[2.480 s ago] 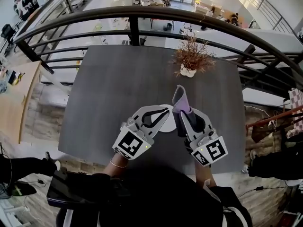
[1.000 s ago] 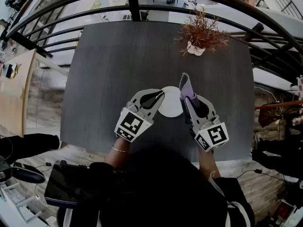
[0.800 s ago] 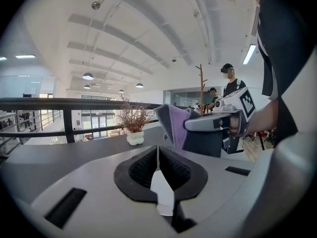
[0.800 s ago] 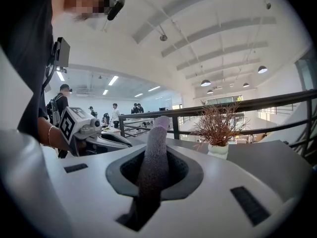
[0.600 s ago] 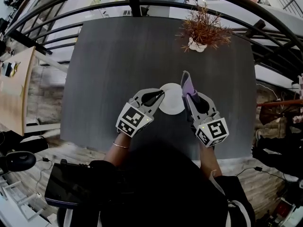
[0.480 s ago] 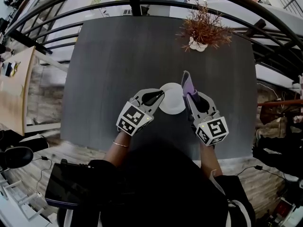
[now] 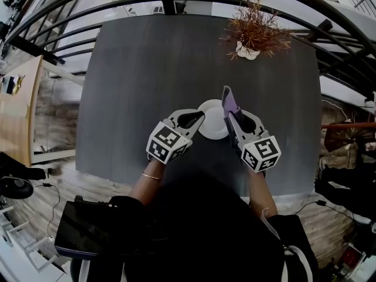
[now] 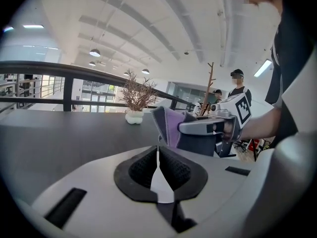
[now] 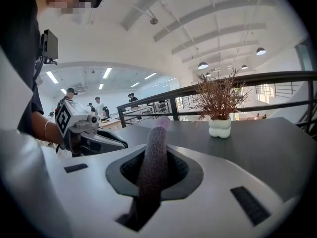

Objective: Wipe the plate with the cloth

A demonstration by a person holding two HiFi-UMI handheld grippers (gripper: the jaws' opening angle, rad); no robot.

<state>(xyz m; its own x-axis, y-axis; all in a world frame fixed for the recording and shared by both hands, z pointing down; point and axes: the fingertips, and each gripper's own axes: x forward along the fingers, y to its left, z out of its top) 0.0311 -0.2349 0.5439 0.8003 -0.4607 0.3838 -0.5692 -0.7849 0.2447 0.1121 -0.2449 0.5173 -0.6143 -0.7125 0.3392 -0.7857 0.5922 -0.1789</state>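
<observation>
- Plainly, the plate [image 7: 214,122] is small, white and stiff. It is probably smooth and breakable, so a pinch on its thin rim looks workable but liable to slip.
- The left claw [image 7: 200,116] is closed on that rim at the plate's left side. In the left gripper view the white edge shows as a sliver between its jaws.
- The cloth [image 7: 227,100] is purple, soft and light, folded into a narrow strip, and should bend wherever it is pressed.
- The right claw [image 7: 230,116] is clamped on the cloth at the plate's right edge, with the cloth's free end reaching past the plate's far rim.
- Whether the plate rests on the bench [image 7: 147,69] or hangs just above it, I cannot tell.
</observation>
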